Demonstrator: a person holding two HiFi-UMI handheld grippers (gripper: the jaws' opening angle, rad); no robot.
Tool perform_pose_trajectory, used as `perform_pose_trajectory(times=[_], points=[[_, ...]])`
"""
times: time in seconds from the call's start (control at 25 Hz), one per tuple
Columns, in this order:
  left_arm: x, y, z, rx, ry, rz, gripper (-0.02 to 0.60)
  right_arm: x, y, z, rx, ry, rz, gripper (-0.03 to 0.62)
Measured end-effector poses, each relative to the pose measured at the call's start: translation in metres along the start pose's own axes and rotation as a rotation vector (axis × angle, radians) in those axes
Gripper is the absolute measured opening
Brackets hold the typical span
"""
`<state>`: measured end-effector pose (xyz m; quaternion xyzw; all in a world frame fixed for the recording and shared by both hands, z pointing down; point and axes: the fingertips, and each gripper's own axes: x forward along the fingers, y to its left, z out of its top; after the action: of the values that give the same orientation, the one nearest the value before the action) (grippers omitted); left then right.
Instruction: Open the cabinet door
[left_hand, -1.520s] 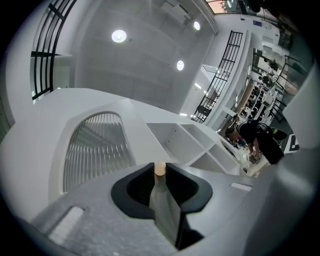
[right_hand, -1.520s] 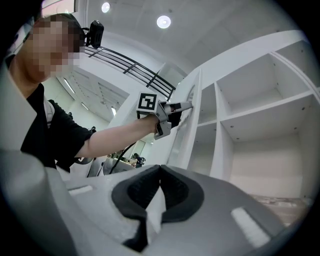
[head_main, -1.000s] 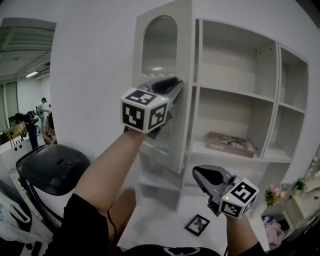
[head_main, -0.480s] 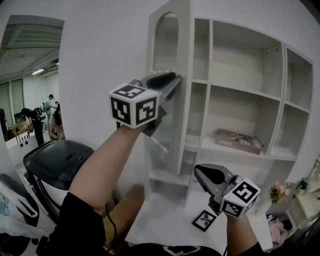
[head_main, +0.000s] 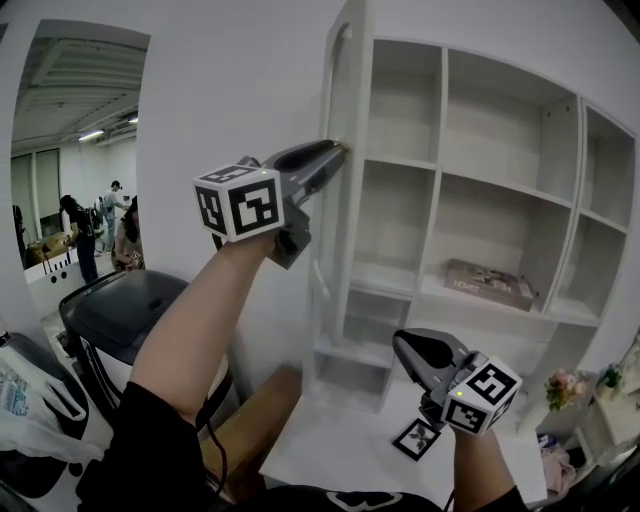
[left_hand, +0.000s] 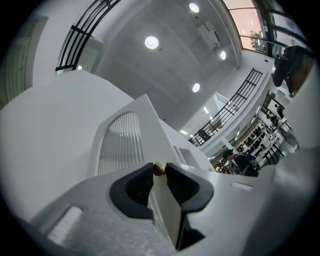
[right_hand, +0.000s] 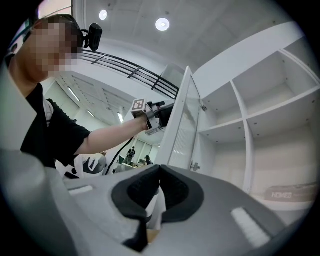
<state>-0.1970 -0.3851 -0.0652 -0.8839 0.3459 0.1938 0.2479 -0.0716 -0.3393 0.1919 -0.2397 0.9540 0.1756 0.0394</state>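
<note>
The cabinet door (head_main: 343, 100) stood swung well out from the cabinet (head_main: 441, 180), nearly edge-on in the head view, with its ribbed pane showing in both gripper views. The left gripper (head_main: 338, 149) was raised at the door's free edge, on the cabinet's left side. Its fingers (left_hand: 135, 185) were clamped on the small brass knob (left_hand: 159, 168), one pad on either side of it. The right gripper (head_main: 403, 342) hung lower, in front of the cabinet's bottom shelves and apart from the door, above the white counter (head_main: 330, 440). Its fingers (right_hand: 177, 190) were pressed together at the tips with nothing between them. A flat box (head_main: 488, 283) lay on a middle shelf of the cabinet. A square marker card (head_main: 418, 438) lay on the counter just before the cabinet.
</note>
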Motion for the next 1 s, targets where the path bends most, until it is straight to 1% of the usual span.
perform_pose_trajectory(times=[0.2,0.28,0.36,0.52,0.72,0.88,0.96,1.0], points=[[-0.022,0.013,0.009,0.002,0.006,0.003,0.094,0.01,0.013,0.002,0.006,-0.004,0.027,0.002],[-0.033,0.02,0.013,-0.009,-0.003,0.01,0.095,0.014,0.019,0.003,0.002,-0.003,0.042,0.002],[-0.042,0.028,0.015,-0.046,-0.016,0.008,0.095,0.016,0.023,0.003,0.002,-0.003,0.053,0.002],[-0.057,0.044,0.018,-0.155,-0.044,-0.015,0.095,0.02,0.028,0.0,0.01,0.0,0.063,0.002],[-0.081,0.07,0.022,-0.241,-0.101,0.006,0.095,0.025,0.032,-0.005,0.017,0.009,0.067,0.002],[-0.101,0.09,0.025,-0.254,-0.146,0.042,0.087,0.027,0.032,-0.012,0.018,0.015,0.069,0.003],[-0.109,0.1,0.031,-0.265,-0.183,0.068,0.057,0.031,0.031,-0.015,0.022,0.016,0.073,0.002],[-0.114,0.104,0.033,-0.272,-0.198,0.083,0.054,0.032,0.03,-0.016,0.024,0.016,0.076,0.002]])
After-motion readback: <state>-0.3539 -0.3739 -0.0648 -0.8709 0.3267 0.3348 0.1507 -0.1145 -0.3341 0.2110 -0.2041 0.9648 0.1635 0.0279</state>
